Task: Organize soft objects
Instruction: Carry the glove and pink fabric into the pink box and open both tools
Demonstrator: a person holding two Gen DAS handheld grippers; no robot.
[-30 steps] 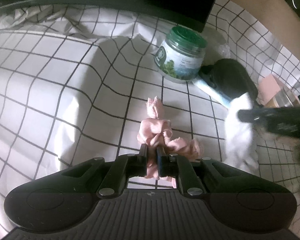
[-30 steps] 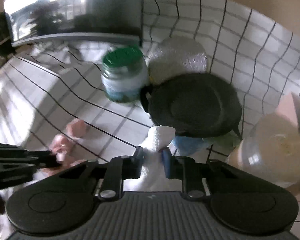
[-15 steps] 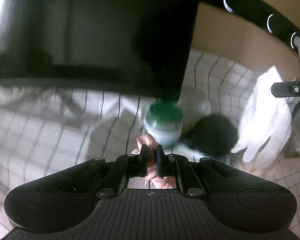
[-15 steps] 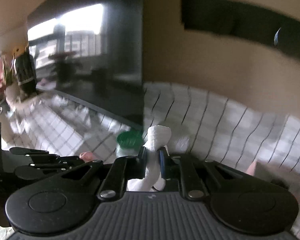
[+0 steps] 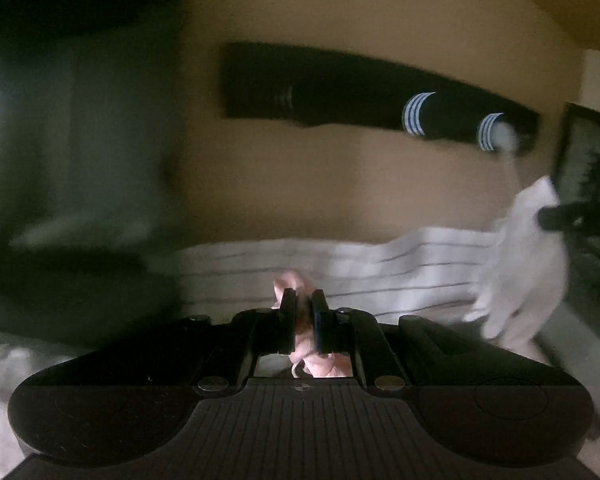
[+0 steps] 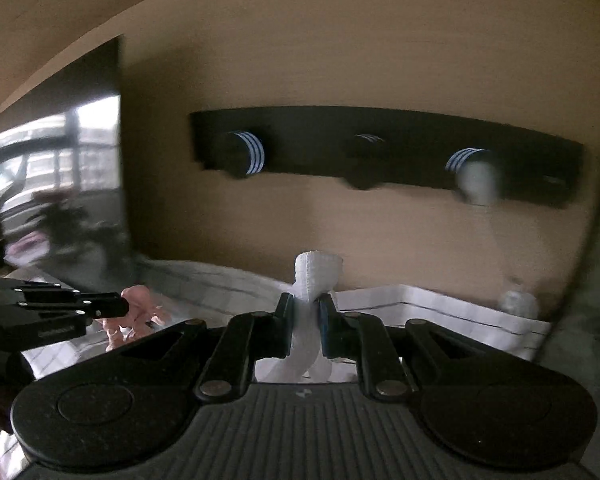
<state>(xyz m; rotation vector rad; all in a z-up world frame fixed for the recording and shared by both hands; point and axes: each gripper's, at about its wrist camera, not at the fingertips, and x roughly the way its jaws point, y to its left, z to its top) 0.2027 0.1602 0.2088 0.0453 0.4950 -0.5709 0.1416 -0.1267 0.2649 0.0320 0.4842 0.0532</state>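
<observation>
My left gripper (image 5: pixel 303 300) is shut on a pink soft cloth item (image 5: pixel 314 360) and holds it up in the air facing the wall. It also shows in the right wrist view (image 6: pixel 136 312) at the left. My right gripper (image 6: pixel 305 306) is shut on a white glove-like cloth (image 6: pixel 314 276), lifted clear of the table. The white cloth hangs at the right of the left wrist view (image 5: pixel 524 272). A black wall rack (image 6: pixel 384 152) with round pegs (image 6: pixel 244 154) hangs on the tan wall ahead, above both grippers.
A white tablecloth with black grid lines (image 6: pixel 440 308) lies below along the wall. A dark screen (image 6: pixel 56 152) stands at the left. A pale bottle-like thing (image 6: pixel 516 304) sits at the right by the wall. The frames are blurred.
Both grippers have lifted their cloths off the table and tilted up toward the wall rack. The green-lidded jar and black cap have dropped out of view.
</observation>
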